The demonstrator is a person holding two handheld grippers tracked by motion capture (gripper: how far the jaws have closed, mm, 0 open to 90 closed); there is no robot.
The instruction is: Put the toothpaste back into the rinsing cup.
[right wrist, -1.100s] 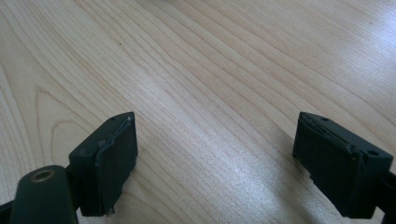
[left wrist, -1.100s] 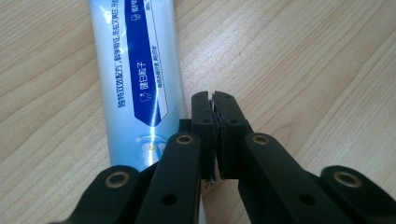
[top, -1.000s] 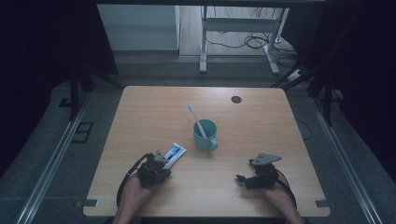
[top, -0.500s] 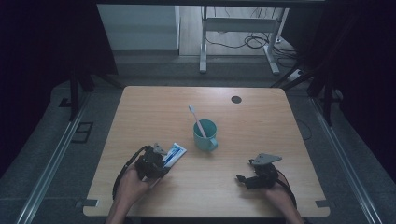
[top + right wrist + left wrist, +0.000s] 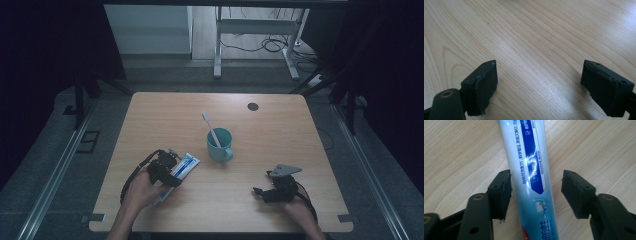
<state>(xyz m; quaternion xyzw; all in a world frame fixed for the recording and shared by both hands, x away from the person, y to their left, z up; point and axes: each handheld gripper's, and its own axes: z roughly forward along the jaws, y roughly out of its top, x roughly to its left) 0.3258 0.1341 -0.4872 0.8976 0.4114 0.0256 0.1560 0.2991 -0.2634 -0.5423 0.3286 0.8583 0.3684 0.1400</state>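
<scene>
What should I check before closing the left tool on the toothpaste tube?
1. Left tool open: ok, jaws spread either side of the toothpaste tube.
2. Tube centred between jaws: not ok, it lies against the left jaw, with a gap to the right one.
3. Tube flat on the table: ok.
4. Cup with toothbrush apart from the tube: ok.
5. Right tool out of the way: ok, open over bare wood.
6. Tube cap state: cannot tell.
</scene>
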